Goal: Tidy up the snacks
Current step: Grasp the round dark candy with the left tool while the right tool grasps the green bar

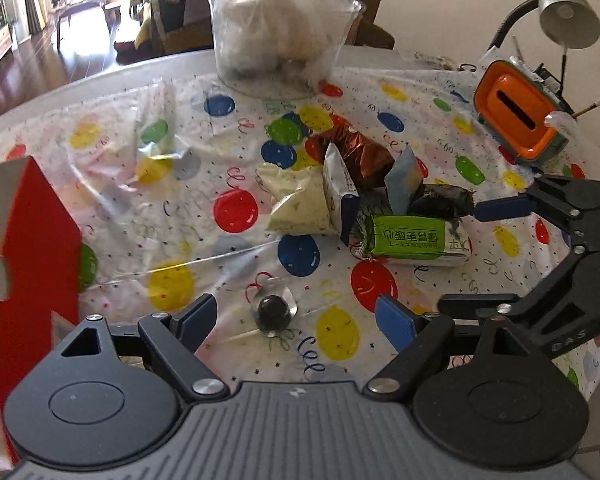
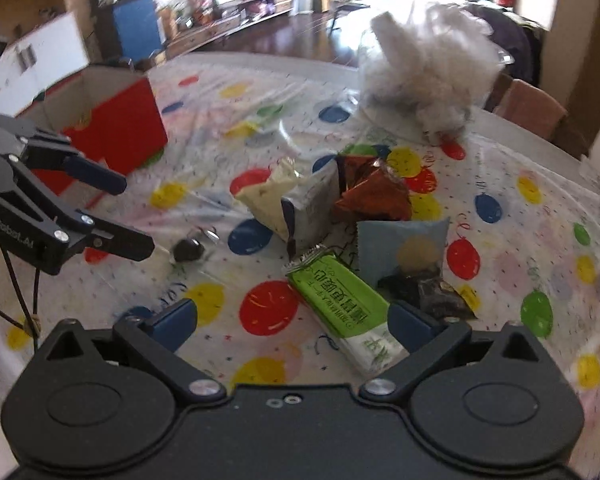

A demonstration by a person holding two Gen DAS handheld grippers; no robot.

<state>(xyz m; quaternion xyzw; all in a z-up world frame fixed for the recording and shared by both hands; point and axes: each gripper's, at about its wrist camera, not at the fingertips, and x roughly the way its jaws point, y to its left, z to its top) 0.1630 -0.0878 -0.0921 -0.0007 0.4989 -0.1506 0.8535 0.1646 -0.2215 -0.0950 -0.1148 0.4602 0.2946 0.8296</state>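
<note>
A pile of wrapped snacks lies on the balloon-print tablecloth (image 1: pixel 140 208): a green bar (image 1: pixel 414 240) (image 2: pixel 342 300), a cream pouch (image 1: pixel 296 204) (image 2: pixel 266 196), a white-blue packet (image 1: pixel 340 188), a brown foil pack (image 1: pixel 360 152) (image 2: pixel 374 196), a pale blue packet (image 2: pixel 400 250) and a dark pack (image 2: pixel 428 292). A small dark candy in clear wrap (image 1: pixel 274 312) (image 2: pixel 188 249) lies apart. My left gripper (image 1: pixel 296 320) is open just above the candy. My right gripper (image 2: pixel 292 322) is open, close over the green bar. A red open box (image 2: pixel 112 120) (image 1: pixel 36 248) stands left.
A clear tub of white wrapped items (image 1: pixel 280 28) stands at the table's far edge. An orange-topped box (image 1: pixel 520 116) and a desk lamp (image 1: pixel 568 8) stand at the right. The right gripper shows in the left wrist view (image 1: pixel 476 256).
</note>
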